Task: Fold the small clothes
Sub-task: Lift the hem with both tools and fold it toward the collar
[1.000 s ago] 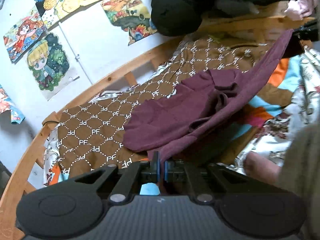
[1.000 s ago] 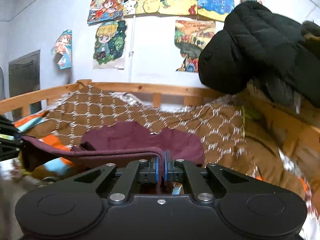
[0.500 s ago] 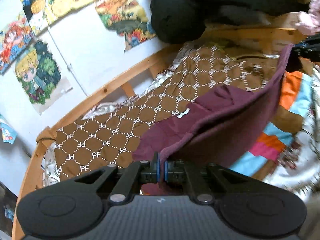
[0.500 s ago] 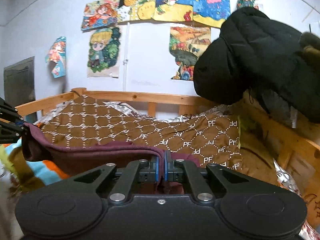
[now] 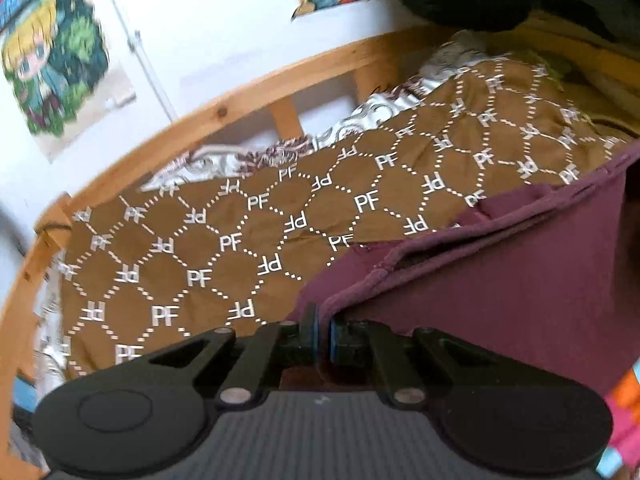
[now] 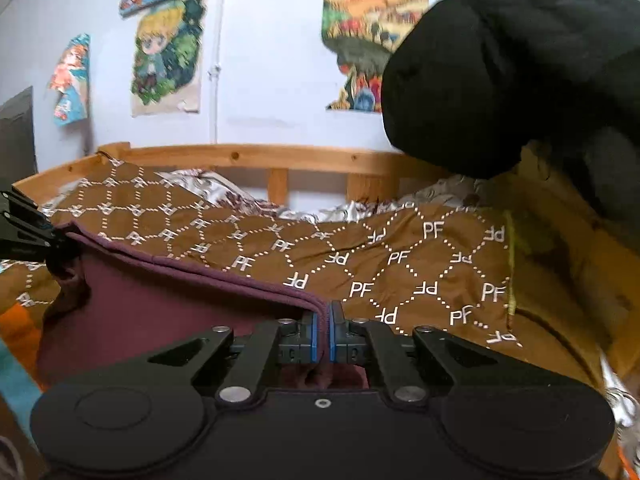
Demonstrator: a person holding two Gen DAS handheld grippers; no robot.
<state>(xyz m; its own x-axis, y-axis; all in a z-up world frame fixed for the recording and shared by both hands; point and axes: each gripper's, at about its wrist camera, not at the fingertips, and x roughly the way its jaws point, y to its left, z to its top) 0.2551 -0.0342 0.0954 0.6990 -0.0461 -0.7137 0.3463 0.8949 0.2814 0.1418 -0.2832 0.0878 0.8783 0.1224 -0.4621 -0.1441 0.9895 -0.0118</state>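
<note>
A big brown blanket [image 5: 224,264] covered the bed, out past both claws. The dark red shirt [image 5: 500,292] hung above it, pulled long from one claw to the other. The left claw [image 5: 322,330] was pinched tight on one end of the shirt's edge, and the right claw [image 6: 325,330] was pinched tight on the other end. The cloth sagged down between them, so neither claw was nearer.
</note>
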